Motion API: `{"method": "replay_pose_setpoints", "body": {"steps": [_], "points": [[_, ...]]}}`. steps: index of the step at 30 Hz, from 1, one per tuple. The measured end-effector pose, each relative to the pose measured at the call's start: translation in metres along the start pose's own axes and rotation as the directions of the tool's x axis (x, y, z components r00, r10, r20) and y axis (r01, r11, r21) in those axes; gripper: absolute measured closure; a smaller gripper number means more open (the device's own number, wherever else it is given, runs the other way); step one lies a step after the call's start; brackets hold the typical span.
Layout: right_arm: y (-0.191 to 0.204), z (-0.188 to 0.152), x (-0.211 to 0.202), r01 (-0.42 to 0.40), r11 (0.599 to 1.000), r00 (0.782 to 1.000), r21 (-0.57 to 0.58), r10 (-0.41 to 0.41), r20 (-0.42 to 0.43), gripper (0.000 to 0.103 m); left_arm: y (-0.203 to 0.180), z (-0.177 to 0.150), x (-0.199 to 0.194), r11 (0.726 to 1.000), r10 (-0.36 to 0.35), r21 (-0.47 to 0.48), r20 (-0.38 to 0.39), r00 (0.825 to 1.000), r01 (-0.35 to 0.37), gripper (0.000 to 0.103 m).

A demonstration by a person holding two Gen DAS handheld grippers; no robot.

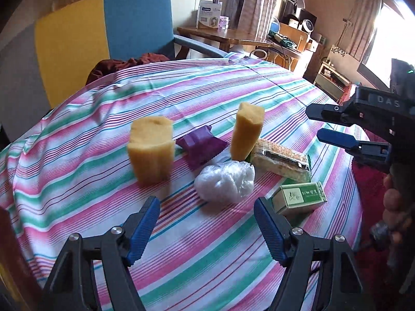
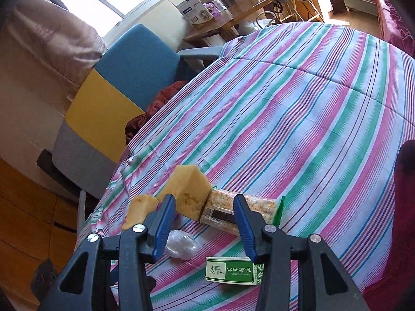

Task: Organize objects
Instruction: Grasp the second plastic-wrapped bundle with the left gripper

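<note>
On the striped tablecloth (image 1: 207, 98) stand two yellow sponges, one wide (image 1: 151, 150) and one tall (image 1: 246, 134). A purple packet (image 1: 201, 143) lies between them. A crumpled clear plastic ball (image 1: 224, 180), a wrapped snack bar (image 1: 281, 160) and a green and white box (image 1: 298, 198) lie nearby. My left gripper (image 1: 207, 223) is open and empty, just short of the plastic ball. My right gripper (image 2: 205, 220) is open and empty above the snack bar (image 2: 233, 211) and the box (image 2: 233, 272); it also shows in the left wrist view (image 1: 315, 123).
A blue, yellow and grey chair (image 1: 103, 33) stands behind the table with a dark red cloth (image 1: 124, 63) on its seat. A wooden side table (image 1: 220, 35) with a carton stands further back. The table edge drops off at the right beside a red rug (image 1: 371, 181).
</note>
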State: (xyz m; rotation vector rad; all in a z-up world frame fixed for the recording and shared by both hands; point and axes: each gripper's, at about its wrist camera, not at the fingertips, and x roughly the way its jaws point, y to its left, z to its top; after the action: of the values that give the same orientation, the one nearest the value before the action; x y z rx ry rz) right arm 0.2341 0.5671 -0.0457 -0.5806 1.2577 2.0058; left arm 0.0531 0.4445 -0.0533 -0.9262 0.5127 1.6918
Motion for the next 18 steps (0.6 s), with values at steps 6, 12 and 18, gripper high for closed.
{"method": "replay_pose_setpoints", "body": {"steps": [6, 12, 18], "points": [[0.001, 0.000, 0.006, -0.006, 1.000, 1.000, 0.002, 0.006, -0.022, 0.056, -0.010, 0.017, 0.046, 0.999, -0.025, -0.045, -0.047, 0.999, 0.023, 0.018], [0.001, -0.002, 0.009, -0.001, 1.000, 0.999, 0.001, 0.001, -0.039, 0.056, -0.005, 0.005, 0.057, 0.995, -0.064, -0.083, -0.030, 0.997, 0.062, 0.042], [0.001, -0.003, 0.010, 0.012, 1.000, 0.999, -0.005, -0.012, -0.044, 0.056, 0.021, -0.042, 0.017, 0.993, -0.034, -0.109, 0.026, 0.999, 0.037, 0.042]]}}
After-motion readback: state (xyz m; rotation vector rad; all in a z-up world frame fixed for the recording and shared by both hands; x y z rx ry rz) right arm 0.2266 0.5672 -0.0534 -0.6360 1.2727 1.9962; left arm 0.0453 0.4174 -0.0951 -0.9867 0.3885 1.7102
